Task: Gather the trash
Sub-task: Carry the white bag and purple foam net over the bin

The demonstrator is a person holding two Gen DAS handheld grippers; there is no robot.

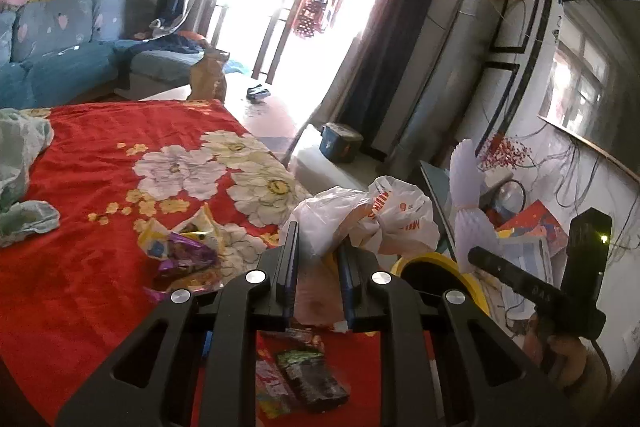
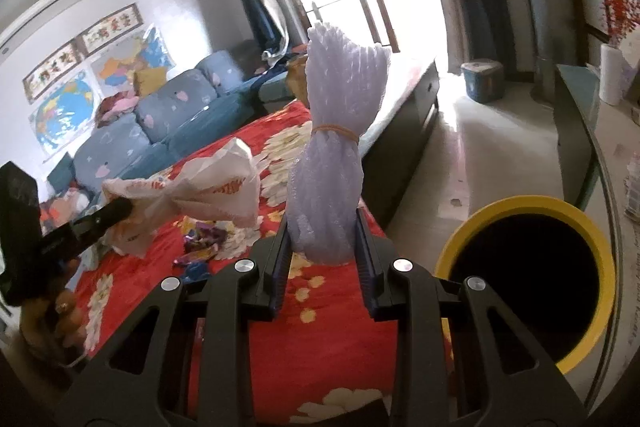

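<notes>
My left gripper (image 1: 318,239) is shut on a crumpled white plastic bag (image 1: 372,215) with orange print, held above the red cloth's edge. That bag (image 2: 212,191) also shows in the right wrist view, with the left gripper (image 2: 116,213) clamped on its left end. My right gripper (image 2: 322,227) is shut on a bundle of pale lilac foam sheets (image 2: 340,131) tied by a rubber band and standing upright. The foam bundle (image 1: 468,183) appears in the left wrist view beside the right gripper (image 1: 474,255). A yellow-rimmed bin (image 2: 532,271), dark inside, stands low to the right.
Candy wrappers (image 1: 180,251) and a dark packet (image 1: 312,379) lie on the red flowered cloth (image 1: 92,187). Crumpled pale green cloth (image 1: 20,179) sits at the left. A blue sofa (image 2: 132,131), a blue tub (image 2: 482,81) on the floor and a glass cabinet (image 2: 576,131) surround the spot.
</notes>
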